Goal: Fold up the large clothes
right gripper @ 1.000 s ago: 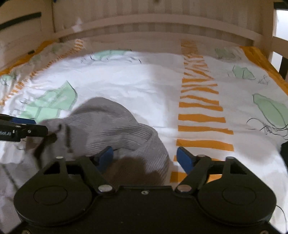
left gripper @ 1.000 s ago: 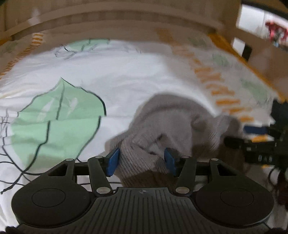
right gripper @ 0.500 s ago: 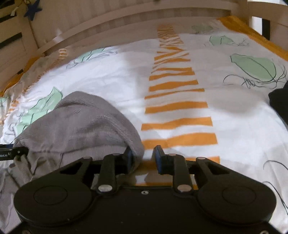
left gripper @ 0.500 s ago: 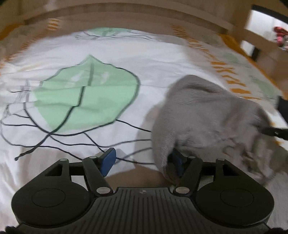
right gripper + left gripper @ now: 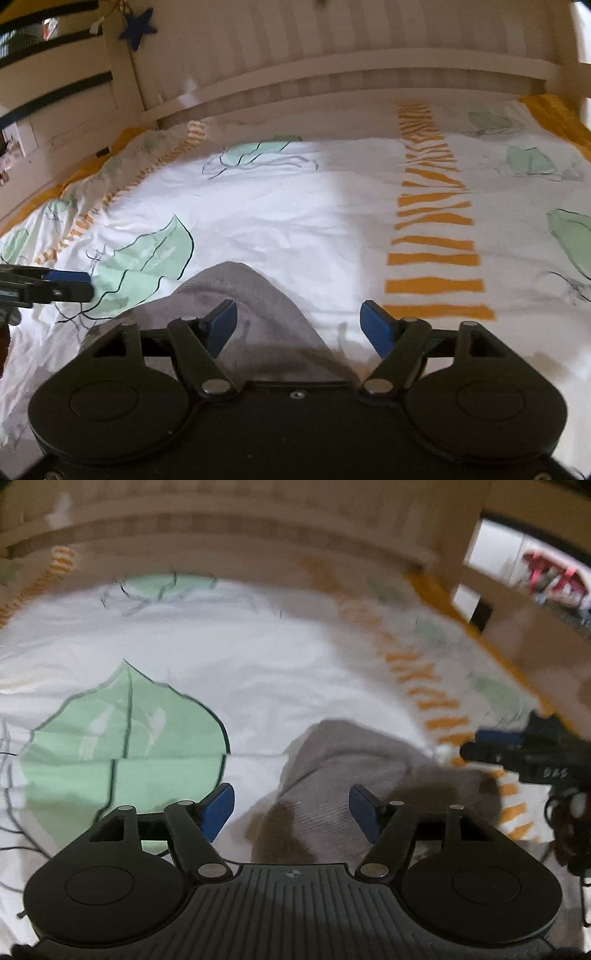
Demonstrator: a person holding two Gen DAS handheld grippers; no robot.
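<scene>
White bedspread lies open beyond grey sweater edge

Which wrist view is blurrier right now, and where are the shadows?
Left wrist view: motion blur smears the bedspread and bed frame; the gripper body casts a dark shadow on the grey sweater. Right wrist view: sharper, print edges crisp; a soft shadow band falls across the bedspread's right half, fisheye bends the bed rail.
</scene>
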